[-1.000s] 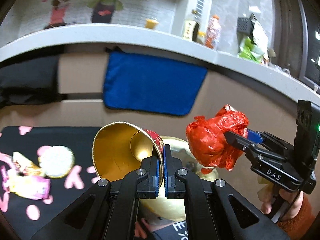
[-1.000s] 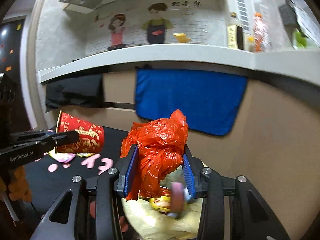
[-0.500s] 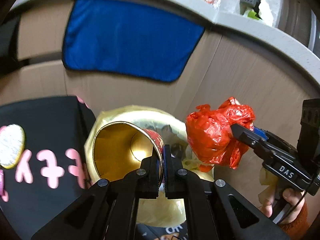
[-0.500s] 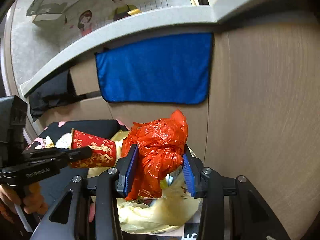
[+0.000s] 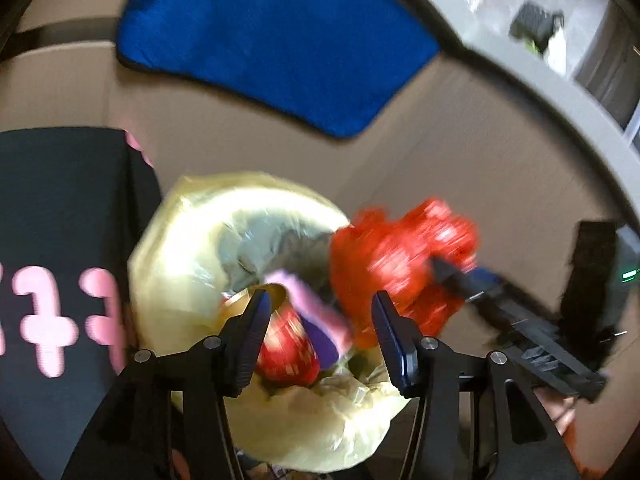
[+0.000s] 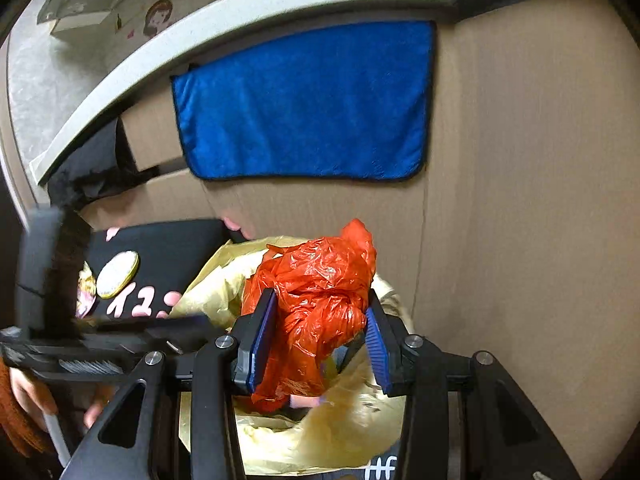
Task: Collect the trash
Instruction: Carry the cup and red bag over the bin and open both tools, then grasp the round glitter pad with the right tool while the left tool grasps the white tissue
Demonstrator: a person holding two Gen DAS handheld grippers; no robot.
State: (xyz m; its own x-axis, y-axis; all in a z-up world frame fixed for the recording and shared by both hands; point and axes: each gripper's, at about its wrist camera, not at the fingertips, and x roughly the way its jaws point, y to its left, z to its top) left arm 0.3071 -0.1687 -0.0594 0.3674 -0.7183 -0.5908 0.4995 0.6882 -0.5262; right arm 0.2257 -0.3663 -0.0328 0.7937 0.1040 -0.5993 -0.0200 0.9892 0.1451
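Hovered over the yellow-lined bin [image 5: 188, 264] beside the black cloth with pink marks [image 5: 60, 240], left gripper [image 5: 318, 332] with jaws opening and pads clear of everything. Lay blurred just beyond and below those pads, seemingly inside the liner's mouth, the red paper cup [image 5: 286, 350], beside something pink and purple [image 5: 316, 320] too smeared to name. Clamped on a crumpled red plastic bag [image 6: 316, 304] above the same liner [image 6: 320, 436], right gripper [image 6: 320, 344], blue pads pressing both sides. Hung on the wooden panel [image 6: 520, 200] behind, a blue towel [image 6: 304, 100]. Showed at the lower left of the right view, a hand [image 6: 24, 392] gripping the other tool's handle.
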